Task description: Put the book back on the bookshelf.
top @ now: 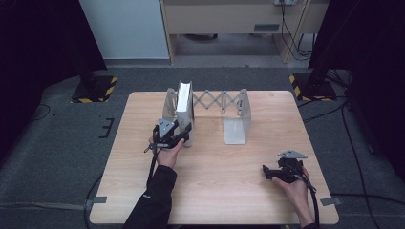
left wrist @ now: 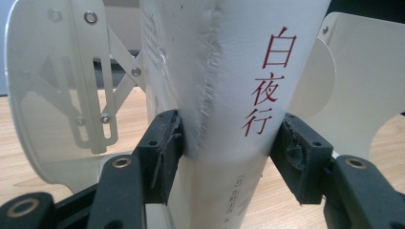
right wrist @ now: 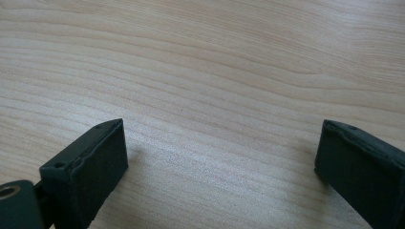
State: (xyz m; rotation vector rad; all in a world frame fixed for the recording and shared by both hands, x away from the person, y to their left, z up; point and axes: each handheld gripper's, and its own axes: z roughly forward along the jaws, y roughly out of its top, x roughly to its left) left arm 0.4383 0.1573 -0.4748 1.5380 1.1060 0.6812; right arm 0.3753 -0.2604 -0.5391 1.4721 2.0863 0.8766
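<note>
A white book [top: 184, 102] with red characters on its spine [left wrist: 248, 90] stands upright at the left end of a white expandable metal book rack [top: 237, 125]. My left gripper [top: 183, 135] [left wrist: 228, 140] is at the book's near lower edge. Its two black pads press on either side of the spine, so it is shut on the book. My right gripper [top: 267, 172] [right wrist: 220, 152] rests low over the bare wooden table at the front right, far from the rack. Its jaws stand wide open with nothing between them.
The rack's scissor links [top: 215, 100] span between two end plates; the left plate [left wrist: 57, 86] is just beside the book. The wooden table [top: 215, 191] has free room in front. Black stands with striped bases [top: 95, 88] are on the floor beyond the table.
</note>
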